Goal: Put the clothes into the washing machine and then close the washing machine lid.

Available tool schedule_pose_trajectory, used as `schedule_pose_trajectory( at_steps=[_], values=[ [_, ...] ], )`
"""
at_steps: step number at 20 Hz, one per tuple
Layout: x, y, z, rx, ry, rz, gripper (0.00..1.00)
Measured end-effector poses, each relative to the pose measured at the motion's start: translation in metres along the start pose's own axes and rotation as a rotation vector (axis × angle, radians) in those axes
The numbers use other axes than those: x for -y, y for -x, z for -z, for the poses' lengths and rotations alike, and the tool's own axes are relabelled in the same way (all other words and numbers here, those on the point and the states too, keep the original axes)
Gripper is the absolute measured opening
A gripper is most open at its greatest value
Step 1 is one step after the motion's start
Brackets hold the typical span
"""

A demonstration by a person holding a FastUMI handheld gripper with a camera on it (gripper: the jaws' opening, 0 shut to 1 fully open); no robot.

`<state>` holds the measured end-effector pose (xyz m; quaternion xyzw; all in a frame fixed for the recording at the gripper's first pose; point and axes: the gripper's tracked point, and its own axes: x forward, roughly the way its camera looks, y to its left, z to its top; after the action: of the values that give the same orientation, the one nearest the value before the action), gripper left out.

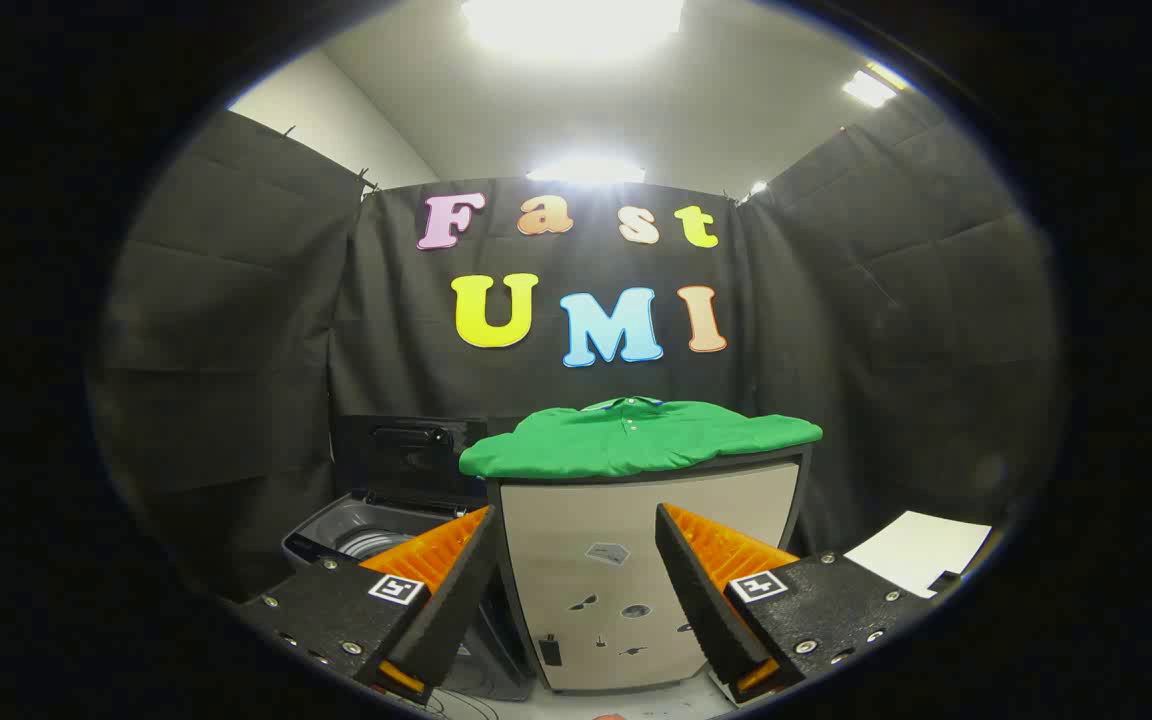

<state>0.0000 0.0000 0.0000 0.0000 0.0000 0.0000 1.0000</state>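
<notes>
The gripper (576, 600) sits nearest, jaws spread wide with nothing between them, fingers (436, 580) flanking the front of a pale cabinet (636, 560) just ahead. That cabinet front carries a few small dark stickers. Up on its top surface lies the green shirt (636, 438), beyond the jaws and above the gap between them, well out of their reach. It lies flat, long axis running side to side across the cabinet top, collar at the far edge toward the booth wall, cloth drooping over both ends. To the left of the cabinet, lower down, stands the washing machine (376, 535), lid (406, 460) raised upright behind its open drum.
</notes>
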Motion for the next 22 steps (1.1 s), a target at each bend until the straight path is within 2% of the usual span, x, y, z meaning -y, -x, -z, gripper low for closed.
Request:
schedule_pose_trajectory(
  at_steps=[15,22],
  values=[
    [0.003,0.003,-0.007,0.012,-0.013,0.009,0.95],
    [0.004,-0.004,-0.027,0.027,-0.009,-0.002,0.95]
  ],
)
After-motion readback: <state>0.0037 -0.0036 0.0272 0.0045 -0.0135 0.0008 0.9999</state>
